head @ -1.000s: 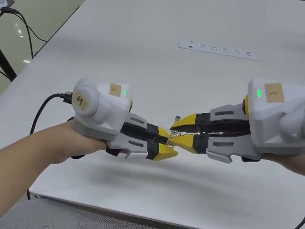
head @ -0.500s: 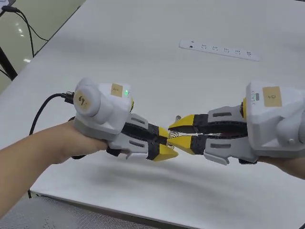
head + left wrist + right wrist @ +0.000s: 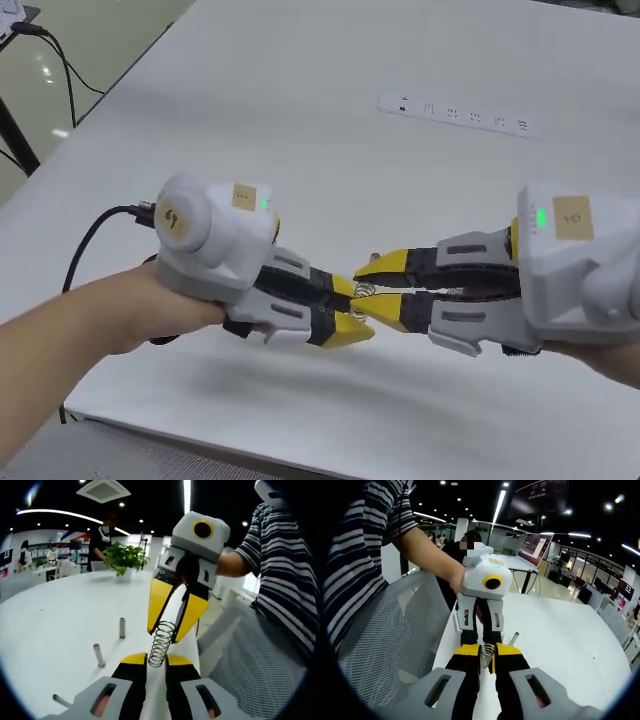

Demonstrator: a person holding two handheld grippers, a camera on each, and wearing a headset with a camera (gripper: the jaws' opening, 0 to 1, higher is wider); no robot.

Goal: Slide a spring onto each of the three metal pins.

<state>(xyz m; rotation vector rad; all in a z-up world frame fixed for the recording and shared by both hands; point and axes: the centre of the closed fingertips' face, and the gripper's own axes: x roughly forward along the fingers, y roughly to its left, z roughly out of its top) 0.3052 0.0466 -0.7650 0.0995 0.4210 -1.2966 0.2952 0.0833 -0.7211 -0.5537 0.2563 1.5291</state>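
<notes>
Two tools meet tip to tip above the desk (image 3: 300,120); left tool (image 3: 157,657) and right tool (image 3: 165,634) are each clenched on the same spring (image 3: 161,645). Three metal pins (image 3: 98,655) sit at its nine o'clock.

spring (image 3: 162,643) between left gripper (image 3: 156,659) and right gripper (image 3: 487,651) | pins (image 3: 122,628) on table (image 3: 300,120) | power strip (image 3: 462,113) behind

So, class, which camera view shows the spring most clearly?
The left gripper view: the spring stands side-on, its whole coil visible between yellow jaws. The head view gives a small glimpse between the jaws; the right gripper view shows it short and partly hidden.
</notes>
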